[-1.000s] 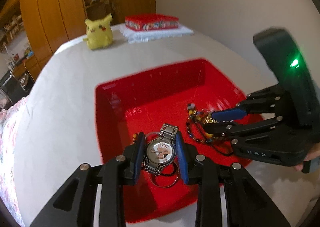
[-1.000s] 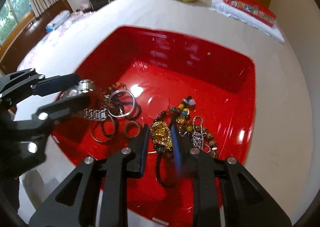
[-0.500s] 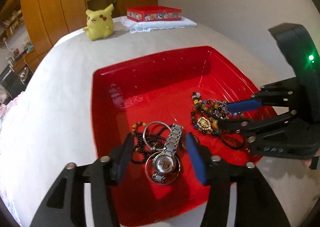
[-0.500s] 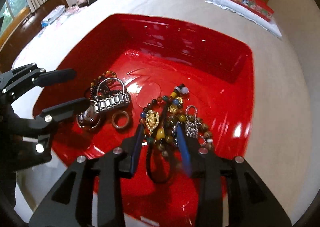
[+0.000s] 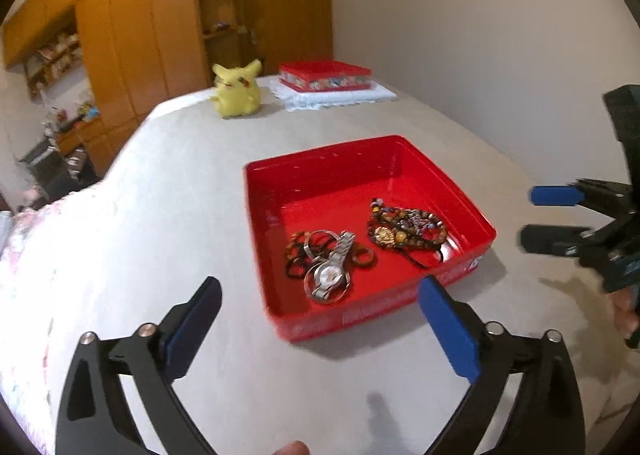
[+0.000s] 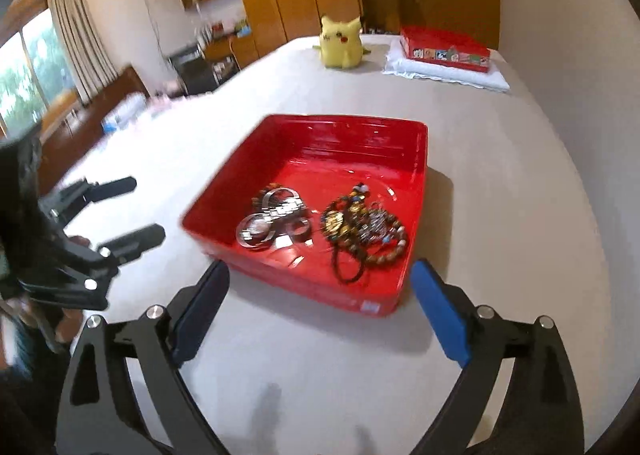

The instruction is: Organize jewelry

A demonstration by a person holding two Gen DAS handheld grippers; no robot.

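A glossy red plastic tray (image 5: 264, 191) holds a polished metal wristwatch (image 5: 332, 267) and beaded bracelets (image 5: 408, 227), perhaps wood and stone, on a matt pale cloth-covered table (image 5: 180, 183). Beyond sit a fuzzy yellow plush toy (image 5: 237, 93), a shiny red tin (image 5: 324, 75) and varnished wooden cabinets (image 5: 132, 35).

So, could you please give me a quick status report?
Both hand-held grippers, left and right, opening, empty. Watch and beads in red tray. Nothing obstructing.
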